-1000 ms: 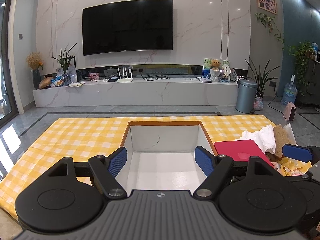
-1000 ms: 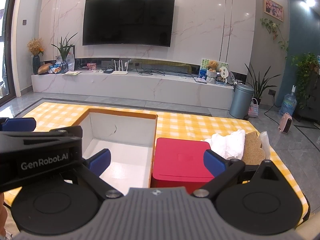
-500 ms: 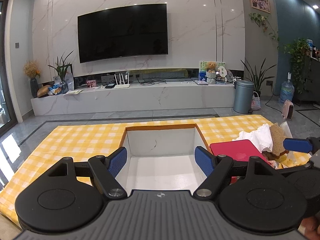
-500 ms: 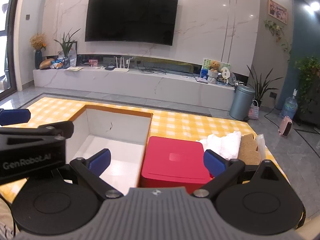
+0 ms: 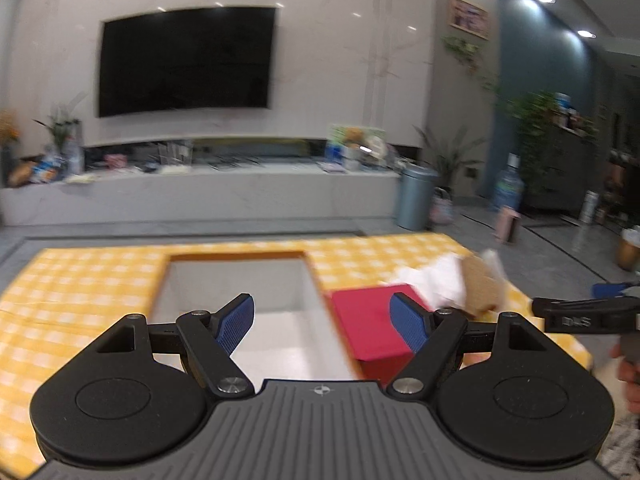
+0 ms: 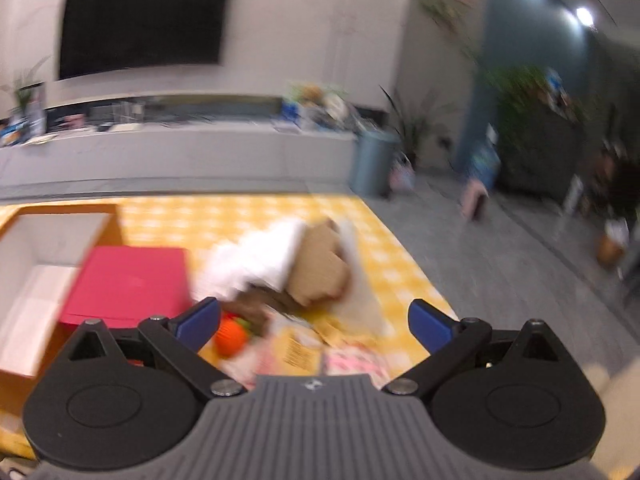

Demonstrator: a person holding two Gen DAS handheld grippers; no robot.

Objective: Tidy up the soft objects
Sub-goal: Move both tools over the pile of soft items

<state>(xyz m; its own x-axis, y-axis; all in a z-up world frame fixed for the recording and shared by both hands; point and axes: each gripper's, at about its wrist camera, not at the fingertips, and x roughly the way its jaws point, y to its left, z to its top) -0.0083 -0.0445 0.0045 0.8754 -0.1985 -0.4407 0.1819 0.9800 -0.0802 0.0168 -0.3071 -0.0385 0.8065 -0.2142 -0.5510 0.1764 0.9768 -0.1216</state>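
The left tongs (image 5: 322,322) are standing wide with nothing between their blue pads, hovering over the near end of an open white-lined box (image 5: 280,344) that is sitting on a table under a yellow checked cloth (image 5: 80,280). The right tongs (image 6: 314,324) are also gaping wide and gripping nothing, hanging just above a blurred heap of soft things at the right end of the table. Nearest in that heap, an orange ball-like toy (image 6: 231,340) is lying just beside the left pad, next to yellow and pink printed packets (image 6: 320,356). Just behind these, a brown plush piece (image 6: 320,264) is leaning against a white fluffy cloth (image 6: 260,260). A red box (image 6: 128,284) with its lid on is sitting between the heap and the open box, touching the open box's orange rim. In the left view the right tongs are showing at the far right edge, held by a person's hand (image 5: 630,376). Farther off, a grey bin (image 5: 416,196) is standing on the floor by a long white console (image 5: 200,196), and a dark television (image 5: 184,60) is hanging on the marble wall.
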